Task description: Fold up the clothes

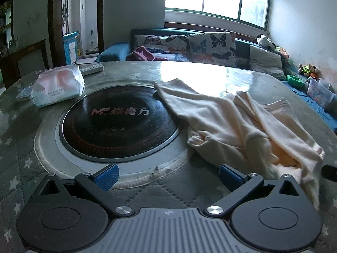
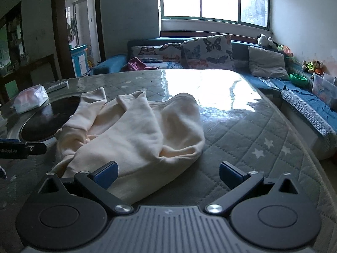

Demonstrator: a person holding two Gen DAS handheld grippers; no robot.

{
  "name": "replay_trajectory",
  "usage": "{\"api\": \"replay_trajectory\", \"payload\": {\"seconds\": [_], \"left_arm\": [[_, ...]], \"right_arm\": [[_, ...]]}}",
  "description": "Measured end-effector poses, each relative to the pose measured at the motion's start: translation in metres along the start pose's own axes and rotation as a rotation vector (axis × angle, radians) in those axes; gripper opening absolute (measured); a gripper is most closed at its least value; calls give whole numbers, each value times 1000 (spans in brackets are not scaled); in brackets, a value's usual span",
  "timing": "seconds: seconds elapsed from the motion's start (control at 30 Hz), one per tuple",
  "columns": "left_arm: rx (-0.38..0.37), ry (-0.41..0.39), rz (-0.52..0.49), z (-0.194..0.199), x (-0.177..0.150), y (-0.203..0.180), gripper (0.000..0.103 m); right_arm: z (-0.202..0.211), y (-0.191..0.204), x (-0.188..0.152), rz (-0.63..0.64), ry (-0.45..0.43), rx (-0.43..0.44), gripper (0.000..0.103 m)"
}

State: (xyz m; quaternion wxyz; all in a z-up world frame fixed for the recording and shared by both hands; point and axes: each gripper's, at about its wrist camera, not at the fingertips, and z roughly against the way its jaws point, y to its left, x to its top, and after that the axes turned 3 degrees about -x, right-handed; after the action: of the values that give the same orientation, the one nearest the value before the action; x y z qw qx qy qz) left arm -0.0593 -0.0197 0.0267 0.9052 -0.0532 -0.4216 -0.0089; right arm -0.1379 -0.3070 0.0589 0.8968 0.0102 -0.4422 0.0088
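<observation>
Your worktop (image 1: 273,80) fills both views: a round-edged surface under a grey quilted cover with white stars and a glossy clear sheet that catches the window glare at its far side. Behind it runs a blue sofa (image 2: 305,97) carrying butterfly-print cushions (image 2: 207,51). Set into the worktop at left is a round black cooktop (image 1: 118,124) with red lettering, ringed in silver. The cream garment (image 2: 134,135) lies crumpled and unfolded on the worktop, right of the cooktop's centre; one far end of it overlaps the black disc, and two sleeve-like ends point toward the far side. In the right wrist view its near edge reaches under the left finger of your right claw (image 2: 168,175). Your right claw is spread wide, blue pads well apart, nothing between them but cloth edge and quilt; it grips nothing. Your left claw (image 1: 169,176) is likewise released, pads wide apart, hovering over the near rim of the cooktop ring with the garment just to its right. A pack of tissues (image 1: 58,86) sits at the far left of the worktop, with a pale remote control (image 1: 92,68) just beyond it.
</observation>
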Motion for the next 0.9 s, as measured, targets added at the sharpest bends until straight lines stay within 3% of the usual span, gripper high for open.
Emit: {"api": "replay_trajectory", "payload": {"seconds": [0.9], "left_arm": [[-42,6,-54,28,-12,-29,103]], "right_arm": [[28,16,-21,-1,3,32,103]]}}
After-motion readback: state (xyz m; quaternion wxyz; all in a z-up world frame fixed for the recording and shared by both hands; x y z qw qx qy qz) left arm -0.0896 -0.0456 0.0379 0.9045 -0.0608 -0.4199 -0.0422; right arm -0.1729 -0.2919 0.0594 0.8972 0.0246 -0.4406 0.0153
